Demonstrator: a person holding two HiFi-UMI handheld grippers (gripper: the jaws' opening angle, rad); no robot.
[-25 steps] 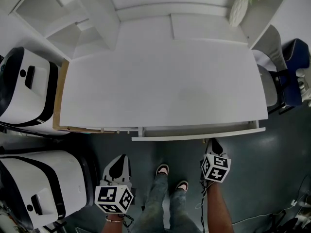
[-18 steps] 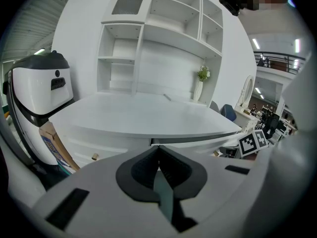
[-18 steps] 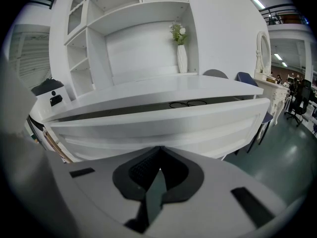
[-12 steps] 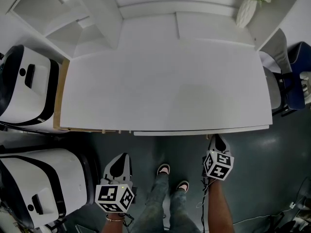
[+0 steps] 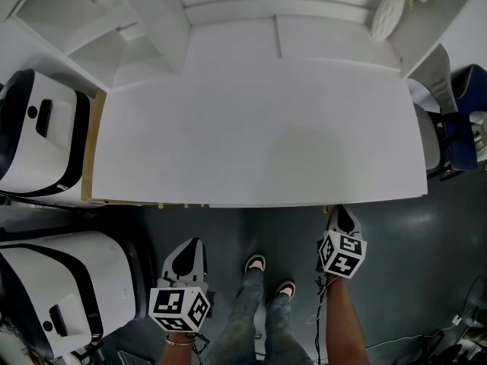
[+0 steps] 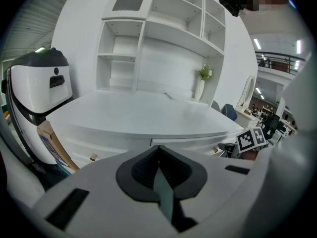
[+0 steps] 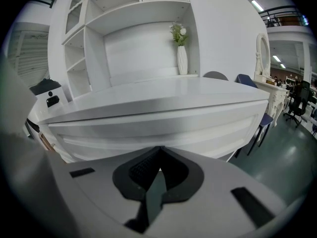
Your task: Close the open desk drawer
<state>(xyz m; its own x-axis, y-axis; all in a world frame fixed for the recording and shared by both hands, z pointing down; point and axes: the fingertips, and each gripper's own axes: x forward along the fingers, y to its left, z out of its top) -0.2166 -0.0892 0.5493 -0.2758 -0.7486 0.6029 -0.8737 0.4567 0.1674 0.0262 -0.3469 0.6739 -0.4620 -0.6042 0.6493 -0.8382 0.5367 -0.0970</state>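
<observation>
The white desk [image 5: 259,135] fills the middle of the head view, and its drawer front [image 7: 163,125] sits pushed in under the top's front edge. My right gripper [image 5: 339,214] is shut with nothing in it. Its tip is right at the desk's front edge near the right end, close up against the drawer front. The shut jaws [image 7: 159,156] point straight at that panel in the right gripper view. My left gripper [image 5: 188,249] hangs lower and to the left, apart from the desk, shut and holding nothing. In the left gripper view the drawer front [image 6: 193,144] lies ahead.
Two large white-and-black machines [image 5: 38,139] [image 5: 68,287] stand at the left. A white hutch with shelves [image 5: 114,29] rises behind the desk, with a white vase [image 5: 386,12] at the back right. A blue chair [image 5: 460,116] stands to the right. The person's feet [image 5: 255,265] are between the grippers.
The drawer, which stuck out from the desk front a second ago, has slid in under the top. My right gripper moved forward with it; the left stayed put.
</observation>
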